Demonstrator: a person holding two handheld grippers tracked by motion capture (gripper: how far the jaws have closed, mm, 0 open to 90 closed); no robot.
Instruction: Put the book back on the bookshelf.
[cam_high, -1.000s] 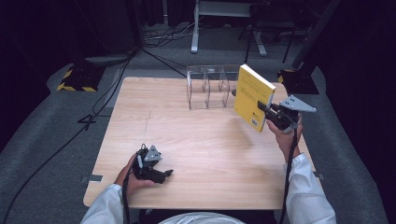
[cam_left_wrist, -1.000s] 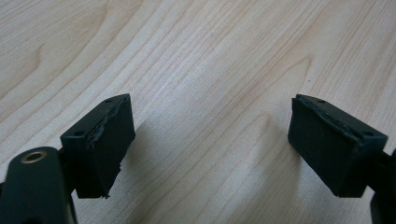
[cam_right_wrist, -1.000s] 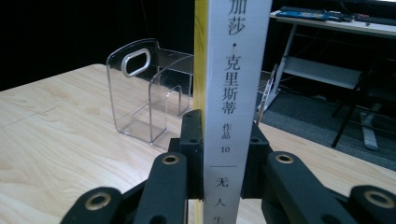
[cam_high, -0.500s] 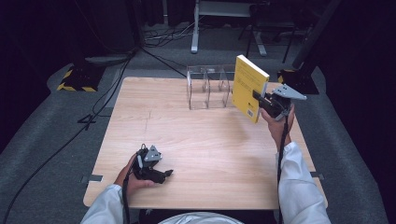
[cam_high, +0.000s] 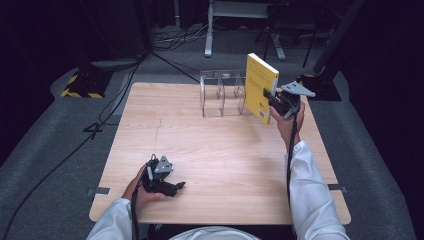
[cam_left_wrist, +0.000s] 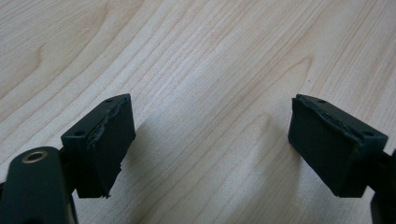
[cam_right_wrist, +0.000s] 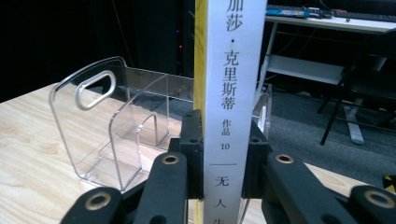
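Observation:
A yellow book (cam_high: 260, 86) with a white spine (cam_right_wrist: 231, 84) stands upright in the air, and my right gripper (cam_high: 274, 100) is shut on its spine edge. It hangs just to the right of a clear acrylic rack (cam_high: 222, 94) with upright dividers (cam_right_wrist: 100, 126) at the table's far side. The black pads (cam_right_wrist: 190, 135) press on both covers of the book. My left gripper (cam_high: 172, 186) rests low on the wooden table (cam_high: 230, 160) near the front left, its jaws wide open with bare wood between the pads (cam_left_wrist: 105, 140).
The rack's slots hold nothing. Beyond the far edge lie dark floor, cables (cam_high: 120, 90) and a metal stand (cam_high: 210, 30). A yellow-and-black striped block (cam_high: 82, 82) sits on the floor at the left.
My right gripper has carried the book left and away from me, toward the rack, and the book now stands more upright. The left gripper has stayed put.

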